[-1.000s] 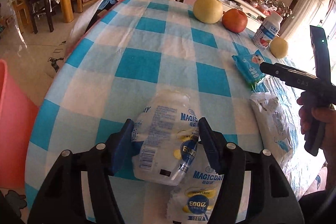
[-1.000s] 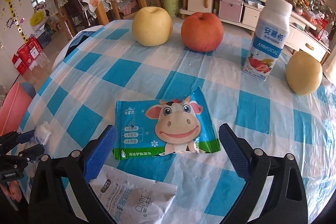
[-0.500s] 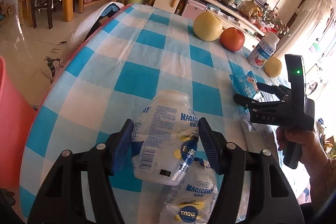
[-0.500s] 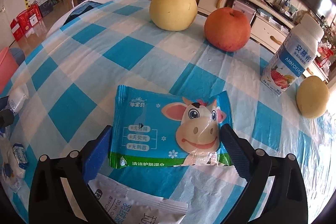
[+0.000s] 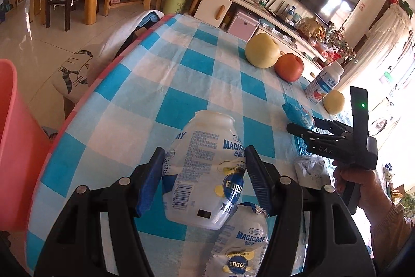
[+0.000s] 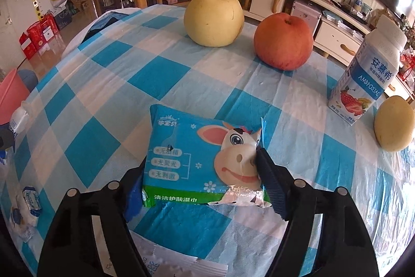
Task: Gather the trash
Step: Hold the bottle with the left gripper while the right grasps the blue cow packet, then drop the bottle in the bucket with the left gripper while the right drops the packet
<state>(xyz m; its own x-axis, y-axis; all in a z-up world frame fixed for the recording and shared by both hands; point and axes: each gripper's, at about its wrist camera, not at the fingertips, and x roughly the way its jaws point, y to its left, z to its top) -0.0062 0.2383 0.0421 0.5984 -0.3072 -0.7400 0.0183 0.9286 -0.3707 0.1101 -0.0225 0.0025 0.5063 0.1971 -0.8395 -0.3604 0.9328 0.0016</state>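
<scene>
Left wrist view: the left hand-held gripper pinches an empty white yogurt bottle across its waist, both blue pads pressed to its sides, near the tabletop's near-left edge; whether the bottle is lifted clear of the cloth cannot be told. A flattened pouch of the same brand lies just under it. A pink bin stands on the floor off the left edge, the likely drop point. Toward the right edge the right hand-held gripper shows with its tips at a blue packet. Right wrist view: the right hand-held gripper has just been closing on the blue wet-wipe packet, which lies flat on the checked cloth toward the near edge. The right pad touches and crumples the packet's cow-printed end; the left pad sits at the opposite end, partly hidden beneath it, so a firm squeeze there is not confirmed. A white wrapper lies at the near edge below. Pear, apple, upright yogurt drink and a second pear stand well apart toward the far and right edges; probably not trash. Advice: close until the foil buckles evenly, keep the tips low so the thin packet cannot slip under, lift straight, avoid snagging the cloth.
</scene>
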